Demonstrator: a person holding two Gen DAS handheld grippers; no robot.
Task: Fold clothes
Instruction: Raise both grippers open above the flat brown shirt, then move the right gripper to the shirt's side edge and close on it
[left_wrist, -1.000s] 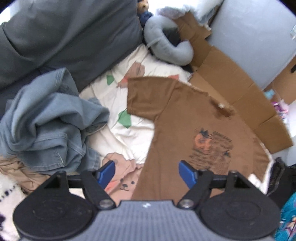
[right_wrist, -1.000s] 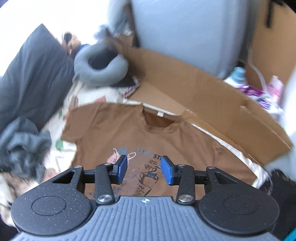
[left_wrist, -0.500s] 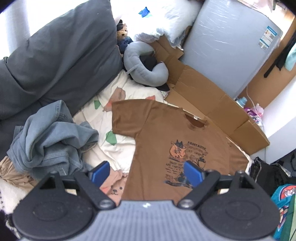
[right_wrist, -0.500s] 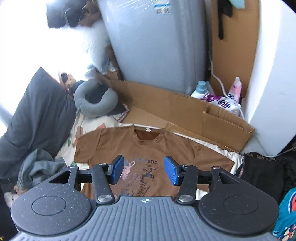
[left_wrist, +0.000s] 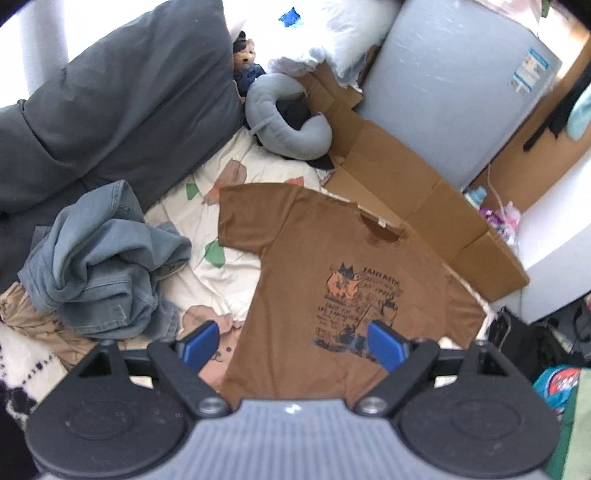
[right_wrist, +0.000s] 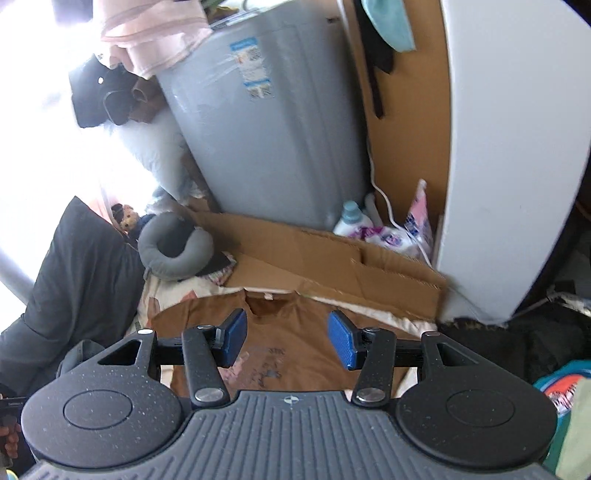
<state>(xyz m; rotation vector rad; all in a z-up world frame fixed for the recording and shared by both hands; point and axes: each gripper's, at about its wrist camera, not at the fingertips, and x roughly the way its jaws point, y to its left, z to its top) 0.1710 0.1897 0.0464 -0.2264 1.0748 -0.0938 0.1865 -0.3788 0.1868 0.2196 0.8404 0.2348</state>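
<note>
The brown cotton T-shirt with a dark cat print on its chest (left_wrist: 332, 266) lay spread flat and face up on the cream bedsheet patterned with pink bears and green leaves (left_wrist: 229, 236), its collar toward the flattened brown cardboard (left_wrist: 424, 192) and its hem toward the cameras. Taking the T-shirt as the landmark, the crumpled heap of blue denim jeans (left_wrist: 99, 258) sat just off its left sleeve, the grey U-shaped neck pillow (left_wrist: 284, 122) lay beyond that same sleeve's shoulder, and the large dark grey pillow (left_wrist: 122, 99) rose further out on that side. The left tongs (left_wrist: 293, 345) hung above the T-shirt's hem with their blue pads spread wide and nothing between them; their jaws had just been opening. The right tongs (right_wrist: 286, 338) were held higher over the T-shirt's chest, below the collar, with the pads parted to a middling gap and likewise empty, having also just been opening. Neither touched the cloth. The step in hand appeared to be the pause between laying the garment out smooth and making the first fold. The next move would likely call for both tongs to come down to one side of the T-shirt, one pinching near the shoulder and the other near the hem, then carry that side across the print while keeping the fabric taut, so the sleeve would tuck in without wrinkling.
</note>
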